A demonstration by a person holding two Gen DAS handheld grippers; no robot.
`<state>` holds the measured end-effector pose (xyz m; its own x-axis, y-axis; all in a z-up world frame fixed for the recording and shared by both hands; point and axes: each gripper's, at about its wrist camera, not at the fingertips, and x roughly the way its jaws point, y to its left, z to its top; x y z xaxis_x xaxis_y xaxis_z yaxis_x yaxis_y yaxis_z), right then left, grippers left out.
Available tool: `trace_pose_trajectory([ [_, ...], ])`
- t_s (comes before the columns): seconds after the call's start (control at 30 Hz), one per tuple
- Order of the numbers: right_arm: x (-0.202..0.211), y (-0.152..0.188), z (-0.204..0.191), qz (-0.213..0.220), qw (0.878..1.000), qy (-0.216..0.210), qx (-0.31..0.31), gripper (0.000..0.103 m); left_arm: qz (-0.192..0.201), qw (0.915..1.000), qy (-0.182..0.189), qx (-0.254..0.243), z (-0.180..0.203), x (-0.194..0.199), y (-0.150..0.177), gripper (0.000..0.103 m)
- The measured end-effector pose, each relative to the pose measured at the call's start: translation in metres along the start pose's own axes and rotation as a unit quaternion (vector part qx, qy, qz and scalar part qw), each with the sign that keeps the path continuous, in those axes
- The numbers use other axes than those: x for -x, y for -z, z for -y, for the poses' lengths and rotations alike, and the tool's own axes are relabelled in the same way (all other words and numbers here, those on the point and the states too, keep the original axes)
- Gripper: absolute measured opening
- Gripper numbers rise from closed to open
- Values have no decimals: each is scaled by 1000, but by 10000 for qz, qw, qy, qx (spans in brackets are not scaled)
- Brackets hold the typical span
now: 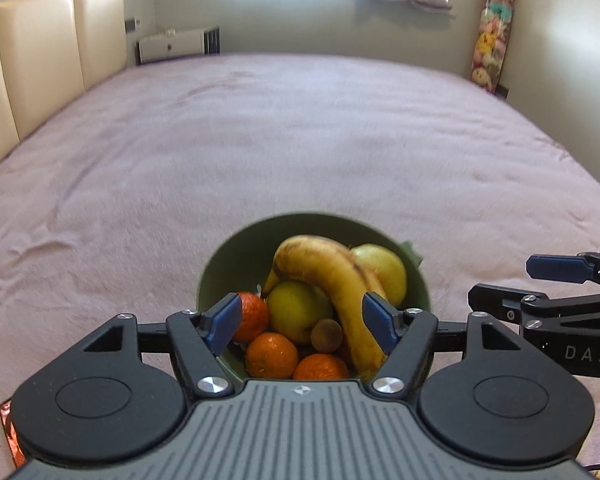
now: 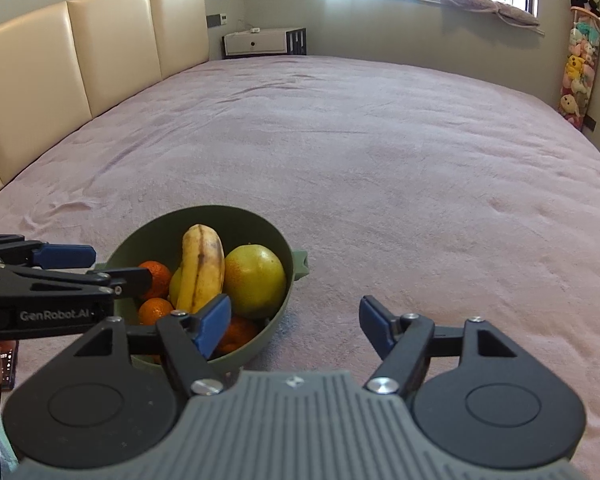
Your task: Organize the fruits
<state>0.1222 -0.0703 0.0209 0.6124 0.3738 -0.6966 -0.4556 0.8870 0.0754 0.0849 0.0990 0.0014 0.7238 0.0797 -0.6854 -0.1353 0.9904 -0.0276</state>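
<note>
So the bowl (image 1: 216, 264) sits on the bed (image 1: 300, 140) already loaded: a banana (image 1: 332, 280) draped over a couple of pears (image 1: 296, 308), oranges (image 1: 272, 354) packed at the near side, and some small brown fruit (image 1: 327, 335) wedged in, maybe a kiwi, hard to say at this angle. Looks to me like the fruit is basically all in, so the job now is just backing off cleanly. I'd lift straight up and away so no finger clips the banana or nudges the rim. The left gripper (image 1: 300, 322) hangs right over the bowl with its jaws spread wide and nothing between them. The right gripper (image 2: 296, 326) is off to the bowl's right over bare bedding, jaws also apart and empty, one pad (image 2: 212, 326) sitting in front of the rim.
</note>
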Motion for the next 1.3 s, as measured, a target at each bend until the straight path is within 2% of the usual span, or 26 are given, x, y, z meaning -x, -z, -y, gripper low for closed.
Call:
trace_pose_trajectory([
  [0.03,7,0,0,50,10000,11,1,74,90,10000,-10,-17,2,7,0,82],
  [0.2,40,3,-3,332,9994,24,126,79,615,9972,-210,-376,16,37,1,83],
  [0.33,70,7,-8,568,9980,-54,267,87,1009,9919,-420,-644,29,61,0,90],
  [0.5,97,20,-8,651,9976,-19,217,92,1139,9907,-399,-633,38,78,5,90],
  [0.63,109,31,-3,607,9981,-25,-44,94,940,9932,-403,-555,38,78,18,90],
  [0.77,107,40,0,455,9987,57,-212,94,389,9983,-326,-286,30,64,27,90],
  [0.87,98,45,1,357,9990,144,-232,94,127,9992,-372,-28,23,54,28,90],
  [1.3,61,52,11,110,9987,392,-293,94,-213,9990,-381,-48,34,36,36,90],
])
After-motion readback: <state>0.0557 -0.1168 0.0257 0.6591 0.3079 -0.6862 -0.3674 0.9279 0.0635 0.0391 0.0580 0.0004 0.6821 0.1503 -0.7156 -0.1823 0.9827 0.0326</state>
